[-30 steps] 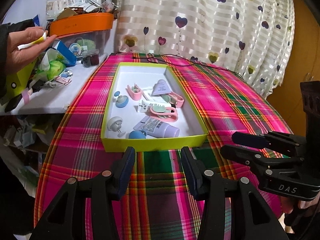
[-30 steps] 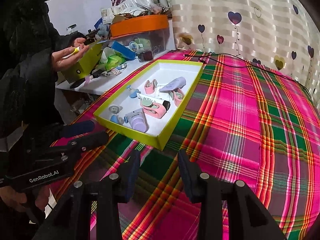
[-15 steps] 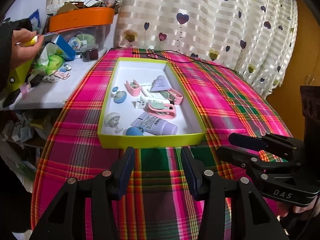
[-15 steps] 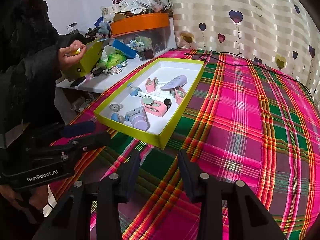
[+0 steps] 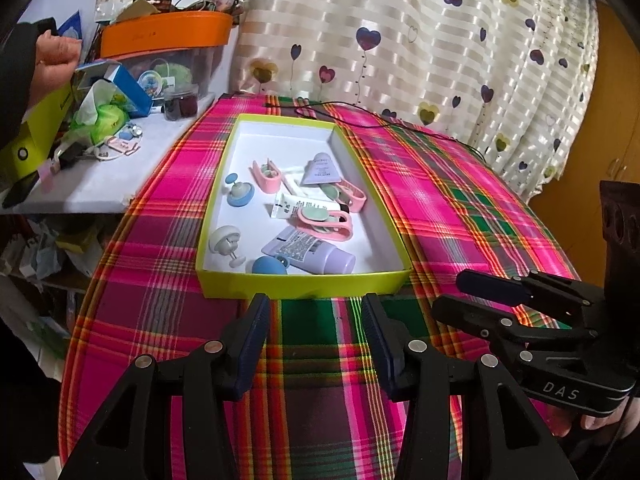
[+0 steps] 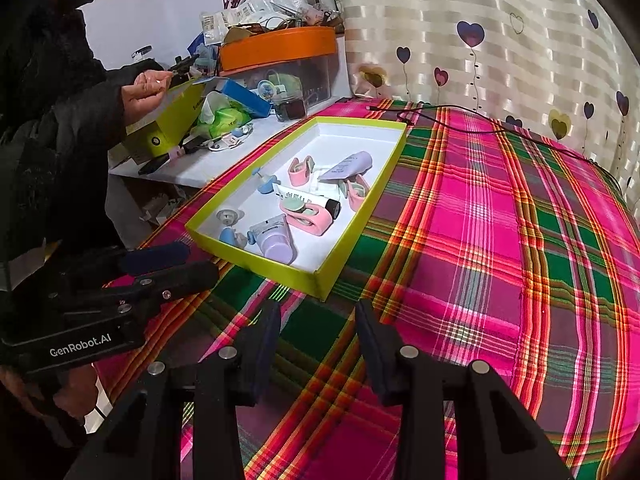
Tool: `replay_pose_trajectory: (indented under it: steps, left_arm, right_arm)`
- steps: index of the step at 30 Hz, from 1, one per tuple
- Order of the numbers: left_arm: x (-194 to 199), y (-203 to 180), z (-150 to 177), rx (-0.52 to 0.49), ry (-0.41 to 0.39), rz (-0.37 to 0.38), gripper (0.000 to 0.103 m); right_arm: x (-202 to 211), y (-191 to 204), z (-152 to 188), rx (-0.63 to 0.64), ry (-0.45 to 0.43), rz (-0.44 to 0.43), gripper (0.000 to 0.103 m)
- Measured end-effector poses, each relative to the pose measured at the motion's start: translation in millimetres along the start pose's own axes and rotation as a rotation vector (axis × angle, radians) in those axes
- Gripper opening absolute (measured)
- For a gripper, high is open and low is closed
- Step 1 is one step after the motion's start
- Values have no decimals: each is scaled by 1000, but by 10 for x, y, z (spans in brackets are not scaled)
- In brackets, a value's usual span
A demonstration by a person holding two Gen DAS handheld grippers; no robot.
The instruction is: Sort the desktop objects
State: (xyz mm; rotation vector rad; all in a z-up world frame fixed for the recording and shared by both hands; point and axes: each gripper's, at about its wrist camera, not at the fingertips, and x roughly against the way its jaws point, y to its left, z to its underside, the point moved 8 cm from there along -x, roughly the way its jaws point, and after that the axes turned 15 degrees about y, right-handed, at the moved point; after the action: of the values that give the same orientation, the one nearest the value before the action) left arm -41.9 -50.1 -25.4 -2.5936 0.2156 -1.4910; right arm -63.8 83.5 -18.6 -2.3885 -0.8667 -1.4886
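**Mia:** Where are the little things?

**Ben:** They are all in the yellow-green box (image 5: 304,285). It sits on the surface with the pink checked cloth (image 5: 448,208). Inside, a purple tube (image 5: 316,254) lies near the front wall. A blue round knob (image 5: 269,266) is just beside it, at about 9 o'clock from the tube.

**Mia:** What else is in the box?

**Ben:** A pink clip (image 5: 326,224) lies in the middle, touching a white tube (image 5: 298,206). A white knob (image 5: 225,240) is at 8 o'clock in the box. A blue knob (image 5: 239,194) is at 10 o'clock. Another pink clip (image 5: 266,172) and a small purple tube (image 5: 320,168) lie farther back.

**Mia:** What are the tongs doing?

**Ben:** The left tongs (image 5: 314,342) are spread apart with nothing in them. They are over the cloth, just in front of the box. The right tongs (image 6: 316,344) are spread apart too and hold nothing. From the left camera they show at 4 o'clock from the box.

**Mia:** And farther away?

**Ben:** A white side table (image 5: 92,184) is at 10 o'clock. It has an orange bin (image 5: 164,36) and lots of stuff. A person's hand (image 5: 54,60) reaches there. A black wire (image 6: 480,124) lies on the cloth behind the box. A curtain with hearts (image 5: 420,40) hangs at the back.
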Motion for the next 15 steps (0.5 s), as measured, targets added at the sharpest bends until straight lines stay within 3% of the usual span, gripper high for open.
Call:
replay_pose_trajectory:
  steps: [15]
  left_arm:
    - [-19,2,11,3,9,-11,49]
  right_arm:
    - [18,25,17,6,-9,0,40]
